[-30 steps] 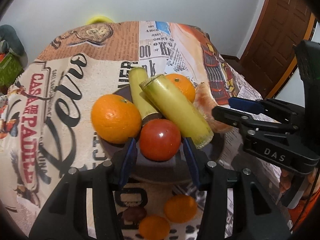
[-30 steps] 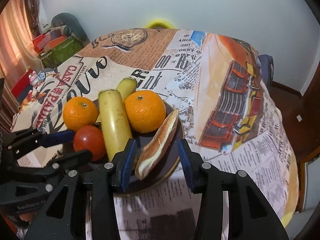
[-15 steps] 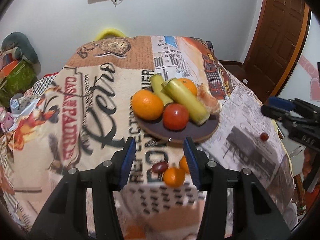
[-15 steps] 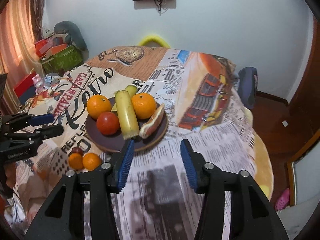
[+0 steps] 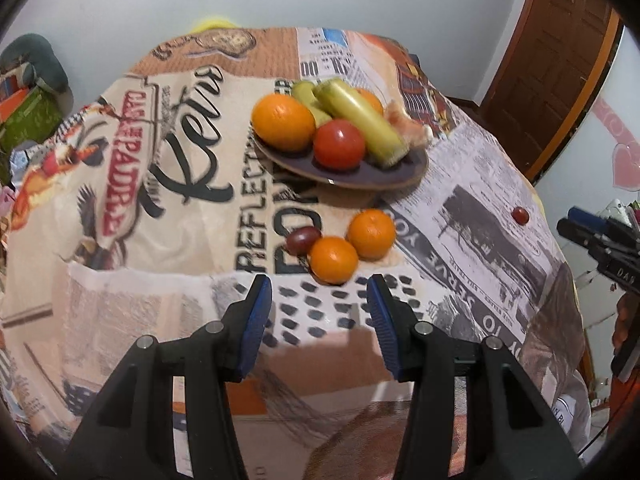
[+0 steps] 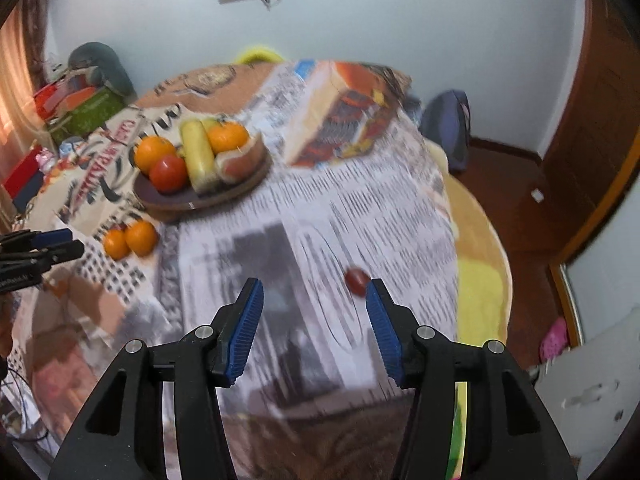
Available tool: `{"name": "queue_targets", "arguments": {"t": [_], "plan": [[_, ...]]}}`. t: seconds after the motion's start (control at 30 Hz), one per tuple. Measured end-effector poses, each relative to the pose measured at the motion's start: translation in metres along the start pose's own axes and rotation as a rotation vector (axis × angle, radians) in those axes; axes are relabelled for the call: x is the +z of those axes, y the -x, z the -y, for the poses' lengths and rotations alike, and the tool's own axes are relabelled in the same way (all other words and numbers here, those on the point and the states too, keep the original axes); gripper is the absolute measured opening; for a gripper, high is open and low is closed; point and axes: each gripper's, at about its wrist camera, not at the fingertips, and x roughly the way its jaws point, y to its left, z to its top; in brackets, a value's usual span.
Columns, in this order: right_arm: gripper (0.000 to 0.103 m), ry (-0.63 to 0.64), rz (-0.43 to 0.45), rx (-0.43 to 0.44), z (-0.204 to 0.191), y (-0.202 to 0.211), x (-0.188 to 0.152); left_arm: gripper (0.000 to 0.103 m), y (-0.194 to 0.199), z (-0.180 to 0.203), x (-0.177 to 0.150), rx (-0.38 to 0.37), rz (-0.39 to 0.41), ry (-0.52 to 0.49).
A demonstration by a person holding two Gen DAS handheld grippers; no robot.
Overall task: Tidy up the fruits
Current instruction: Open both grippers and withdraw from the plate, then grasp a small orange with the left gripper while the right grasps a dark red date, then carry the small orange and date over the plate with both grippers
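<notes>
Both grippers have backed way off from the plate since a second ago, when they were right up against the fruit; now each one sees most of the table.

The left gripper [image 5: 319, 312] hangs over the near table edge, jaws wide apart with nothing between them. Just past its tips sit two small oranges [image 5: 334, 260], touching each other, with a dark grape [image 5: 303, 239] right beside them on the left. Off to the right, well apart from that bunch, a second little red grape [image 5: 520, 215] lies alone on the tablecloth [image 5: 160, 200].

The right gripper [image 6: 311, 314] is gaping too, holding nothing. That lone grape [image 6: 357, 280] sits just past its right fingertip, not between the jaws. This view is pretty motion-blurred.

Farther back is the plate [image 5: 360, 176], a dark one, loaded up: big orange [image 5: 283, 121] on the left, tomato [image 5: 339, 144] at the front, a long yellow-green banana [image 5: 362, 120] lying across the middle, a second banana [image 5: 304, 94] and another orange [image 6: 227, 138] behind it. On the right rim there's an orange-ish wedge piece [image 6: 240, 160]; can't tell what it is.

Behind the table: white wall [image 6: 400, 20], a wooden door [image 5: 552, 60] on the right.
</notes>
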Motion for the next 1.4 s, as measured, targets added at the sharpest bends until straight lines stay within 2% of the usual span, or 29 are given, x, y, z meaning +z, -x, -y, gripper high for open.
{"name": "queue_targets", "arguments": {"t": [0.17, 0.4, 0.6, 0.7, 0.77, 0.8, 1.13, 1.4], "plan": [[0.050, -0.054, -0.036, -0.005, 0.017, -0.021, -0.008, 0.049, -0.017, 0.007, -0.004, 0.003, -0.030, -0.021], [0.050, -0.098, -0.064, -0.021, 0.033, -0.056, -0.006, 0.047, -0.032, 0.009, 0.001, 0.011, -0.027, -0.037], [0.040, -0.131, -0.059, -0.010, 0.043, -0.070, -0.004, 0.042, -0.047, 0.013, 0.004, -0.007, -0.043, -0.055], [0.035, -0.102, -0.060, -0.006, 0.040, -0.073, -0.002, 0.040, -0.052, 0.014, 0.005, 0.008, -0.039, -0.055], [0.023, -0.072, -0.063, -0.001, 0.035, -0.074, -0.001, 0.037, -0.052, 0.015, 0.005, 0.013, -0.031, -0.056], [0.022, -0.067, -0.063, 0.000, 0.034, -0.074, 0.000, 0.033, -0.052, 0.014, 0.006, 0.015, -0.029, -0.055], [0.020, -0.048, -0.051, 0.042, 0.015, -0.066, -0.002, 0.032, -0.044, 0.010, 0.004, -0.002, -0.013, -0.037], [0.020, -0.011, 0.005, 0.099, -0.013, -0.049, 0.013, 0.032, -0.020, 0.012, 0.011, -0.008, 0.044, -0.049]]}}
